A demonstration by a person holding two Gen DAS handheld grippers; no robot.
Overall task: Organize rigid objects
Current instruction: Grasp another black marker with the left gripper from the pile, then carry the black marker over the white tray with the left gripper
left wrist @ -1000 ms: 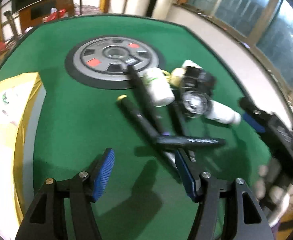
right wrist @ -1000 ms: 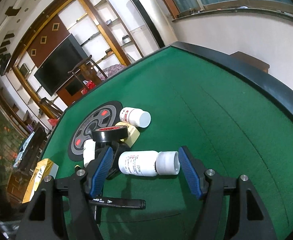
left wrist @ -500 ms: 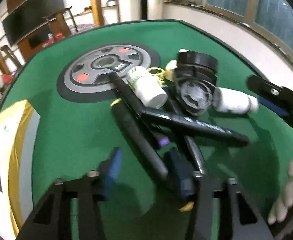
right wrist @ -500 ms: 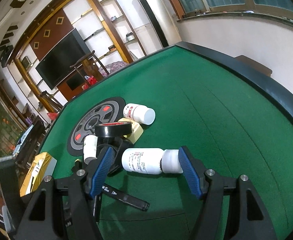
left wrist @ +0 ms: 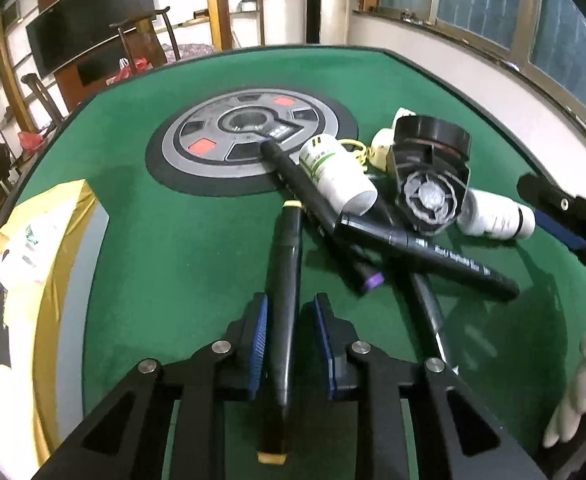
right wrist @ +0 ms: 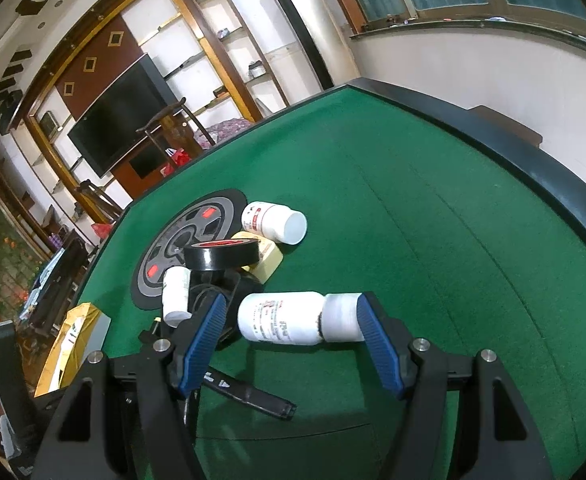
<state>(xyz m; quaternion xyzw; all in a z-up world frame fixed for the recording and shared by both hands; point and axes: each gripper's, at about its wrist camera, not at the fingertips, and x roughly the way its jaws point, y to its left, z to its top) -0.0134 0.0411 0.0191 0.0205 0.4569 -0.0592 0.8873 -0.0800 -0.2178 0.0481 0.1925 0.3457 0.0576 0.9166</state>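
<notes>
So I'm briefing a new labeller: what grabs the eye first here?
The left gripper has its blue fingers closed around a black yellow-capped marker. Beyond it lies a heap of markers, bottles and black tape. The right gripper stands open around a lying white bottle.

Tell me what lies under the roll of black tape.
The roll of black tape sits on a black fan-like device, beside a pale yellow object. Its underside and what the device covers on the green table are hidden.
</notes>
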